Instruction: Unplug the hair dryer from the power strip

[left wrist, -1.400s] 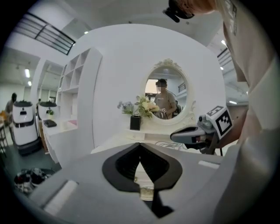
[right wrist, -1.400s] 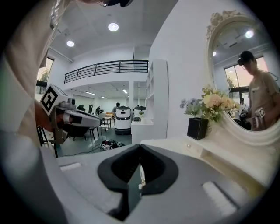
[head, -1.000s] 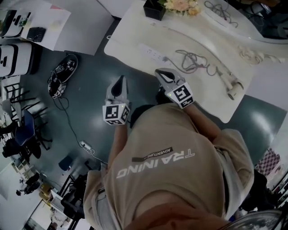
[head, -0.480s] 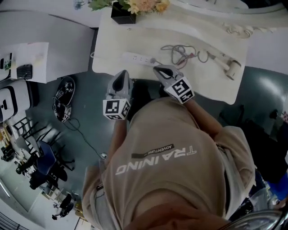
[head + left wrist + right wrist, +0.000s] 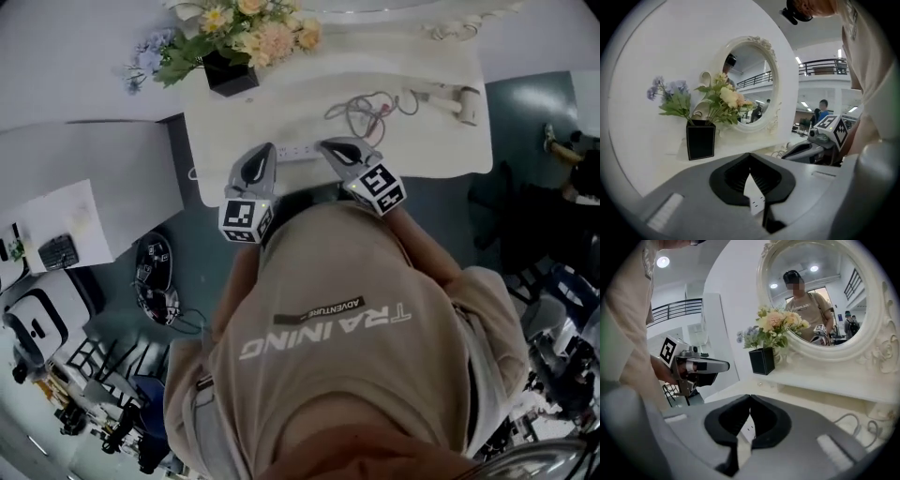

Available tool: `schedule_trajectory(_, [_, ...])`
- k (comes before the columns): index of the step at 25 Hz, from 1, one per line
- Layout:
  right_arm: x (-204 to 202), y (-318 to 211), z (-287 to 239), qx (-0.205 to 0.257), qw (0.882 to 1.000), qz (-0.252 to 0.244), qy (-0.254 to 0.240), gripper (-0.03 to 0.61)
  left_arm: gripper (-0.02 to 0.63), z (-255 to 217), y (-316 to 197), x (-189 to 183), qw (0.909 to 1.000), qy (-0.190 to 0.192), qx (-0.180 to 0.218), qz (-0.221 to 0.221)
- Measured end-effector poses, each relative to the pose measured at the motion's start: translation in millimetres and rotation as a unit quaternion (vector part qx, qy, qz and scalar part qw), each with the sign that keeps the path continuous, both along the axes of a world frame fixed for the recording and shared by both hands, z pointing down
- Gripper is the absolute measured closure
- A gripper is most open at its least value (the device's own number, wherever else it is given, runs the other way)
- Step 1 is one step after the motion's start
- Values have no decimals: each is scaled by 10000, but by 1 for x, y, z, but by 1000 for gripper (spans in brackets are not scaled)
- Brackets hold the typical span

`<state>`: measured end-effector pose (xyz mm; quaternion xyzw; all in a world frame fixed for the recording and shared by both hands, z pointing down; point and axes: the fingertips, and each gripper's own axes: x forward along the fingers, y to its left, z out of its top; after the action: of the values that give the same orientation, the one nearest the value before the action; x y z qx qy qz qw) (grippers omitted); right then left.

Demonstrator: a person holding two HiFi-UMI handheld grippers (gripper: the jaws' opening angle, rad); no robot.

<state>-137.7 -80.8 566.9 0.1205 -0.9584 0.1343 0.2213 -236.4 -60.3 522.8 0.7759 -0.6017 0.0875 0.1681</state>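
A white power strip (image 5: 298, 150) lies near the front edge of the white dressing table (image 5: 422, 155). A grey tangled cord (image 5: 361, 111) runs from it to the white hair dryer (image 5: 450, 97) at the table's right. My left gripper (image 5: 265, 152) hangs over the strip's left end and my right gripper (image 5: 326, 145) over its right end. In the left gripper view the gripper (image 5: 750, 154) is shut, with the strip (image 5: 755, 199) showing below the jaw gap. In the right gripper view the gripper (image 5: 750, 396) is also shut and empty, above the strip (image 5: 749, 430).
A black vase of flowers (image 5: 225, 70) stands at the table's back left. An oval white-framed mirror (image 5: 820, 296) rises behind the table. A grey desk (image 5: 84, 173) adjoins on the left. Chairs and cables lie on the dark floor (image 5: 178, 291) behind me.
Both grippers have moved forward from over the floor to the table's front edge, and their tips are now over the power strip. The table has swung round to face me.
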Motion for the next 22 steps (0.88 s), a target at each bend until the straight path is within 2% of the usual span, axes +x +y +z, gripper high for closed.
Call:
schedule_trajectory(5, [2,4,12,-95,9962,828,270,575,612,33,-9,1,9942,257,-309,998])
schedule_trajectory(9, [6,13,26,-427,9879,1412,471,575,612,62,-14,10,9835,204,-550,1712])
schedule_trajectory(13, [10,20,41,-516,9816,1697,711,574,612,83,-19,26,9701,126,-792,2290])
schedule_trajectory(17, [19,22,68,-708,9739,1948,925,572,612,102,-20,41,9595,34,-1032,2623])
schedule_trajectory(18, [20,21,75,-745,9725,1991,951,568,612,109,-19,44,9582,32,-1109,2636])
schedule_trajectory(19, [21,19,80,-746,9723,1995,965,532,612,116,-18,45,9576,49,-1195,2623])
schedule_trajectory(22, [17,12,91,-565,9762,1849,981,522,612,132,-17,48,9570,-27,-1389,2546])
